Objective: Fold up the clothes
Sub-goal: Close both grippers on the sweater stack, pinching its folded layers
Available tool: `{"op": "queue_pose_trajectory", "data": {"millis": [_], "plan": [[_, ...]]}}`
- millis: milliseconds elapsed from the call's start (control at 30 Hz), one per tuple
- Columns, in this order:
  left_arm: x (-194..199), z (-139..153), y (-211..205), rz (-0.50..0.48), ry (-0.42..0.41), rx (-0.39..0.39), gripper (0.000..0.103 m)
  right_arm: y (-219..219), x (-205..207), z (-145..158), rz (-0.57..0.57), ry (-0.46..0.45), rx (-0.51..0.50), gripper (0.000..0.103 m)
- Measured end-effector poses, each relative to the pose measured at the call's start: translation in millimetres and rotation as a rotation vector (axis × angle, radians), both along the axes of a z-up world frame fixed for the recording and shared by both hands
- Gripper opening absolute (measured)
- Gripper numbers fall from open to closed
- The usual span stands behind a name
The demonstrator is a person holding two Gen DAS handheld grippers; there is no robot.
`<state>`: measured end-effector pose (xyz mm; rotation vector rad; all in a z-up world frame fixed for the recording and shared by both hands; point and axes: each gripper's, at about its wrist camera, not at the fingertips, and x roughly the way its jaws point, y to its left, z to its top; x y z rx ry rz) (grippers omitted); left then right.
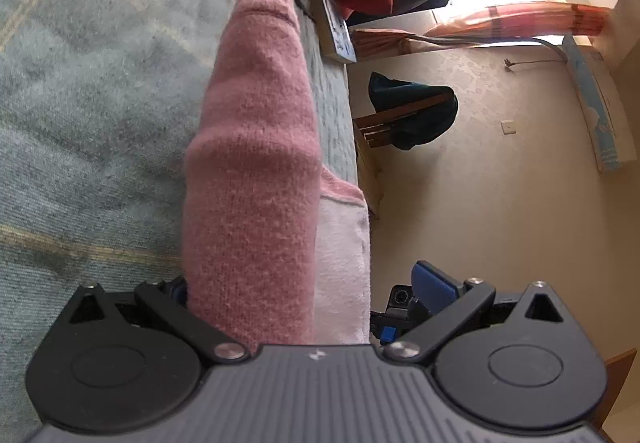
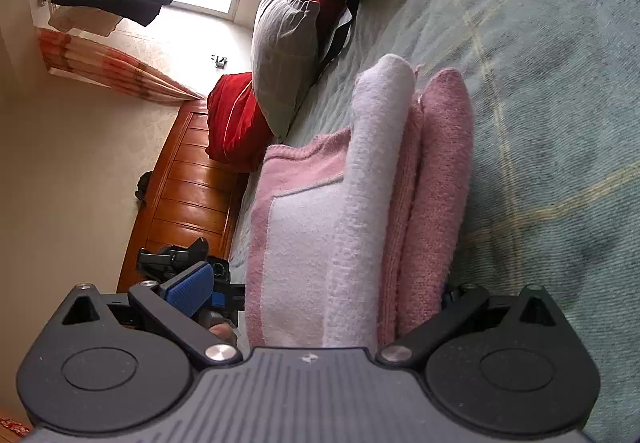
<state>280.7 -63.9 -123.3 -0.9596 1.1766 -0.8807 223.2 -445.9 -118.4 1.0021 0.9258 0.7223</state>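
Pink-and-white towel (image 1: 248, 179), folded, lay between the wide-open jaws of both the left hand-held gripper (image 1: 304, 291) and the right hand-held gripper (image 2: 324, 291), neither visibly clamping it; its long axis ran up-frame, away from each, along the bed (image 2: 540, 91) edge, with open blanket beyond.

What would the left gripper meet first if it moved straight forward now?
Probably the pink towel: it already fills the gap of the open left gripper, lying on the bed.
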Motion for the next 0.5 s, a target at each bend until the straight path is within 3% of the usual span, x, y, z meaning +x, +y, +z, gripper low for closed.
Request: {"op": "queue_pose_trajectory", "data": {"millis": [267,500], "plan": [[2,3,31,0.061,0.009,-0.011,0.101,23,5,5,0.026,0.015,0.001,0.103],[2,10,72,0.123,0.006,0.007,0.101,68,20,10,0.082,0.036,-0.016,0.103]]}}
